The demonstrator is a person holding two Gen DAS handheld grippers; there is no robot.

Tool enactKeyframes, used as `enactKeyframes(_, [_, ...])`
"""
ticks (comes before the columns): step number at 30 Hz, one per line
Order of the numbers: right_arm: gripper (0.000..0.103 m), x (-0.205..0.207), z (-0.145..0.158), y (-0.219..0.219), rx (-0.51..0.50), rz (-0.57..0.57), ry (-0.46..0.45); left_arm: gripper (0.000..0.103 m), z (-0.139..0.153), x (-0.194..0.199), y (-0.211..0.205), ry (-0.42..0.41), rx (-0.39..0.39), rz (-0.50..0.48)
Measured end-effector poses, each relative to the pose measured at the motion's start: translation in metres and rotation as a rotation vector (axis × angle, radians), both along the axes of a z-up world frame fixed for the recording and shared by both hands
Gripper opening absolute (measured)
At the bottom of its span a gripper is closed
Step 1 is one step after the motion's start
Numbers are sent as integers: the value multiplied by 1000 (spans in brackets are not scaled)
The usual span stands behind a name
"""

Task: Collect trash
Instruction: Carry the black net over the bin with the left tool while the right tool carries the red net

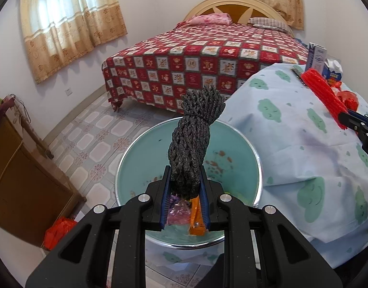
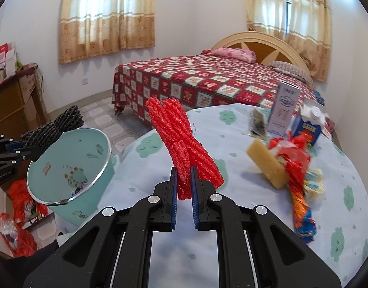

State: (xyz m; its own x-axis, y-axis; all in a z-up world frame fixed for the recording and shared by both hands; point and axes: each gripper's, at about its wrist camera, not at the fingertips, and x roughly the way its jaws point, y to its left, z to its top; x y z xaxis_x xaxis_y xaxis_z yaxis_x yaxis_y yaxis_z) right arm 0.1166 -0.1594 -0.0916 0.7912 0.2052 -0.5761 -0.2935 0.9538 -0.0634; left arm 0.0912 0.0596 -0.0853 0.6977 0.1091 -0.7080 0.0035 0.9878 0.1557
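Trouble in the left wrist view would start at the left gripper (image 1: 186, 187): its blue pads are clamped on the lower end of a dark grey foam net (image 1: 194, 139), a twisted bundle that stands up tall above the jaws. It hangs directly over the mouth of the pale green bin (image 1: 126, 163), which sits on the floor just beside the cloth-covered table (image 1: 292, 144). Wrappers already lie in the bin's bottom. Because the net is light and springy, it could catch on the ridged pads when released, or tip sideways over the rim onto the tiles if it is let go off-centre. At the right edge, the right gripper (image 1: 344, 117) shows with a red foam net (image 1: 324, 96) in it, over the table.

From the right wrist view, the right gripper's jaws are nearly closed, pinching the red foam net (image 2: 184, 148) by a thin part of its bundle, with much of it fanning loose above and to the side. That narrow hold could slip on the way to the bin (image 2: 104, 165), which is off to the left and lower. Both grippers heading for one opening risk a collision. More trash stays on the table: a yellow block (image 2: 266, 165), red wrappers (image 2: 294, 158) and cartons (image 2: 306, 124).
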Motion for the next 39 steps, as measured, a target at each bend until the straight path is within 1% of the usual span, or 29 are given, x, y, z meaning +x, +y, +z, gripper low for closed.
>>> enactKeyframes(15, [11,13,-9,47,-43,84,21,21,-3,-5,38,2,1,63])
enactKeyframes(39, [11,18,-13,95,-84,176,33,22,-3,-6,67,-5,12,123])
